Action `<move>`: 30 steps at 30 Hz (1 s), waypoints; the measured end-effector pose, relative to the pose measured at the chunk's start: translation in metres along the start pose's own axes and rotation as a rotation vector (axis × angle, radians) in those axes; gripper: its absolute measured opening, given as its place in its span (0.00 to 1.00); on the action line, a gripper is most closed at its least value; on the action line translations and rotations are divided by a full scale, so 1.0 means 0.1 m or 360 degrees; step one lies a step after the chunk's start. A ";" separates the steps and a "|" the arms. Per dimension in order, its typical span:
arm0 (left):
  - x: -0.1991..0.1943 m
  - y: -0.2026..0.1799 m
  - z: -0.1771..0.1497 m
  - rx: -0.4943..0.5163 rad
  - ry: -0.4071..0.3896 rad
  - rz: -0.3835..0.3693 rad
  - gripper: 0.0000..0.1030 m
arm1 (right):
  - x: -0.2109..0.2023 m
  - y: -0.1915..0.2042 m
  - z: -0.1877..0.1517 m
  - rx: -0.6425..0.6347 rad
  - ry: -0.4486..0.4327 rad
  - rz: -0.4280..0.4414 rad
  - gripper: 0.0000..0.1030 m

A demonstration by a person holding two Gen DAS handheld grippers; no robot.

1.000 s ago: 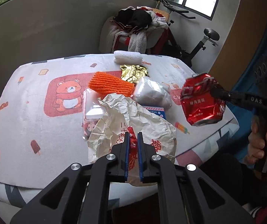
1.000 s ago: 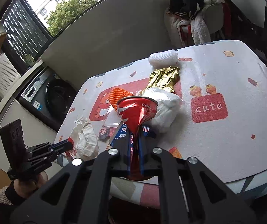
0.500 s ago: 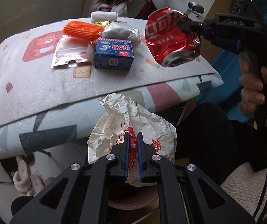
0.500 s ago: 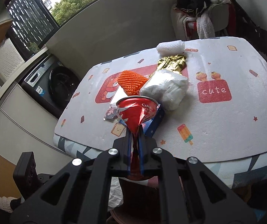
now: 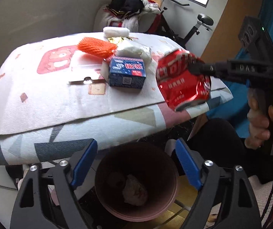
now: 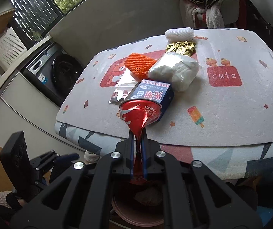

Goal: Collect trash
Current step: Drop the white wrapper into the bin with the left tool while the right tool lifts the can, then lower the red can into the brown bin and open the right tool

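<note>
Pink round plastic bin (image 5: 136, 183) below table edge, crumpled paper wrapper (image 5: 134, 191) at its bottom. Left gripper (image 5: 136, 164) directly above, jaws just opened wide, nothing between. Right gripper (image 6: 138, 143) clamped on crushed red cola can (image 6: 141, 112), off front edge of cloth-covered table (image 6: 232, 118). Blue carton (image 5: 126, 72), orange mesh sleeve (image 5: 96, 46), white plastic bag (image 6: 174, 70), gold foil wrapper (image 6: 181, 46) clustered mid-table; right half bare.

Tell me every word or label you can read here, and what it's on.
"Coke": crushed red can, clamped in the right gripper.
"cute": red patch on the tablecloth.
"DAS": right gripper's body, in the left wrist view.
Blue box: Chinese characters, small print unreadable.
</note>
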State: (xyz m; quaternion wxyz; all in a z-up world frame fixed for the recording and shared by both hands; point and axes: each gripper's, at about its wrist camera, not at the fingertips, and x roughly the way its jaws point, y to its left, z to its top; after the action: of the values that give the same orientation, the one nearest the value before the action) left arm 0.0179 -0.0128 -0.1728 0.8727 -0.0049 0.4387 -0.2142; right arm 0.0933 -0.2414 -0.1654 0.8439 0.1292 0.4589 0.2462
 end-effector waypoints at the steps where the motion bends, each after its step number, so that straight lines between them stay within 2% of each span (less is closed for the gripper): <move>1: -0.06 0.03 0.02 -0.0009 -0.0037 0.0034 0.88 | 0.03 0.02 -0.03 -0.0007 0.0023 0.0005 0.10; 6: -0.30 0.19 0.10 -0.0053 -0.0167 0.0193 0.94 | 0.21 0.16 -0.25 -0.0071 0.0169 0.0020 0.10; 10: -0.42 0.38 0.13 -0.0147 -0.0218 0.0250 0.94 | 0.41 0.24 -0.45 -0.0076 0.0312 0.0042 0.10; 15: -0.50 0.59 0.10 -0.0241 -0.0243 0.0296 0.94 | 0.70 0.28 -0.67 -0.0097 0.0547 -0.0014 0.10; 18: -0.52 0.66 0.07 -0.0280 -0.0247 0.0307 0.94 | 0.84 0.26 -0.77 -0.0083 0.0642 -0.0057 0.10; 23: -0.49 0.71 0.03 -0.0306 -0.0227 0.0312 0.94 | 0.97 0.18 -0.85 -0.0030 0.0735 -0.0084 0.10; 30: -0.40 0.66 0.03 -0.0283 -0.0184 0.0349 0.94 | 1.04 0.12 -0.89 -0.0001 0.0779 -0.0131 0.13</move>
State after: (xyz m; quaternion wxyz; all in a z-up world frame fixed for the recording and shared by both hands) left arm 0.0233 0.0621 -0.1533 0.9108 -0.0467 0.4028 -0.0773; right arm 0.0630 -0.1762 -0.2822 0.7169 0.0465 0.6545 0.2356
